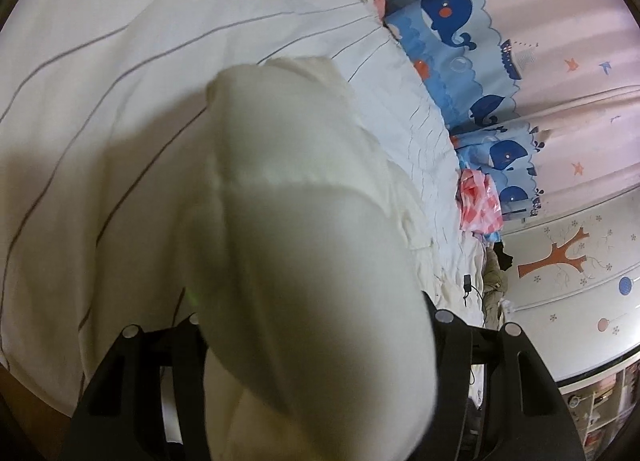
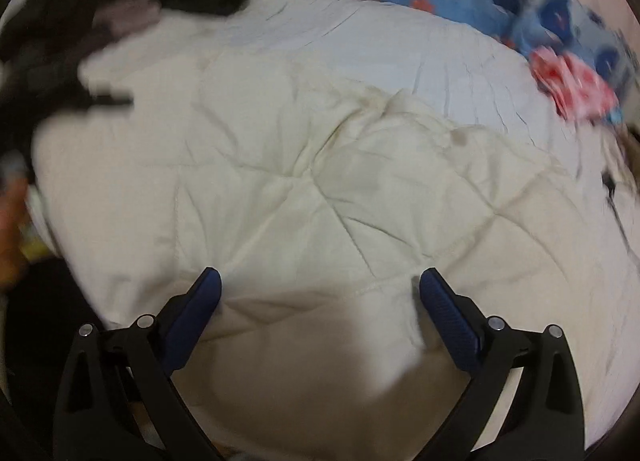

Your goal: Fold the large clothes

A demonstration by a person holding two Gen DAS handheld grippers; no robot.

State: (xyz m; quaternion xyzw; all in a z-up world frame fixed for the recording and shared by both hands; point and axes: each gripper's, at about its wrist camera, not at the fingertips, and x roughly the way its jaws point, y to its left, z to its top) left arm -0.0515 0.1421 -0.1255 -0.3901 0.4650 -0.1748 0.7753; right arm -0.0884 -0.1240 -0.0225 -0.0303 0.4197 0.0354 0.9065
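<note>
A large cream garment with thin grey stripes (image 1: 120, 109) spreads over the bed in the left wrist view. My left gripper (image 1: 316, 341) is shut on a bunched fold of this cream cloth (image 1: 304, 253), which covers the fingertips and fills the middle of the view. In the right wrist view, my right gripper (image 2: 320, 285) is open and empty, its blue-padded fingers (image 2: 444, 309) just above a wrinkled cream quilted cover (image 2: 320, 181). The view is motion-blurred.
A blue whale-print curtain (image 1: 460, 21) and pink curtain (image 1: 580, 81) hang behind the bed. A pink-red cloth (image 1: 480, 205) lies at the bed's edge, also in the right wrist view (image 2: 572, 89). Dark clothes (image 2: 120, 13) lie at the upper left.
</note>
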